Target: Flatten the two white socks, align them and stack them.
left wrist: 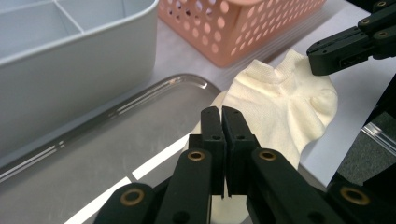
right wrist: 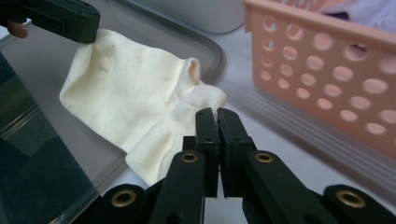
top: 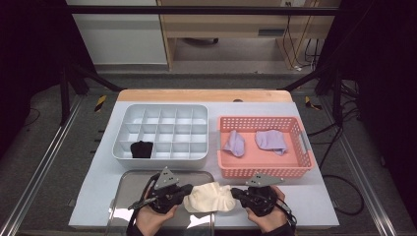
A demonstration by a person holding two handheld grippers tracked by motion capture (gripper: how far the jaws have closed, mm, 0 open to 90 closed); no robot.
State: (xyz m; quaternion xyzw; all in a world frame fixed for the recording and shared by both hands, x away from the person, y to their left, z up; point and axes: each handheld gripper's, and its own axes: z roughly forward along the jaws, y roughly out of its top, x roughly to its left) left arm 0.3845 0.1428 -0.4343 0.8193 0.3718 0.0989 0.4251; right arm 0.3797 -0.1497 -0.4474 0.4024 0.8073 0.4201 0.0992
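Observed from above: a cream sock [top: 210,196] is stretched between the left gripper [top: 183,192] and the right gripper [top: 237,192], near the front edge of the table [top: 98,182]. It hangs over the right end of a steel tray [top: 129,183].

The high view alone shows the wider layout. A grey divided organiser [top: 162,132] sits behind the tray with a black sock [top: 141,149] in one front compartment. To its right, a pink perforated basket [top: 265,169] holds two lilac socks [top: 235,142] [top: 271,140].

The left gripper view shows what the high view cannot: the jaws are pressed together on the sock's edge, the cloth passing under them, and the far gripper pinches the opposite corner. The right gripper view confirms the same on its side, jaws clamped tight at the ribbed cuff [right wrist: 203,95].

Edges: the basket wall [right wrist: 322,70] stands just beside the right gripper. The organiser wall [left wrist: 79,74] runs close behind the tray rim [left wrist: 187,80]. Bare table lies to the right of the right gripper, and the tray surface to the left of the sock is bare.
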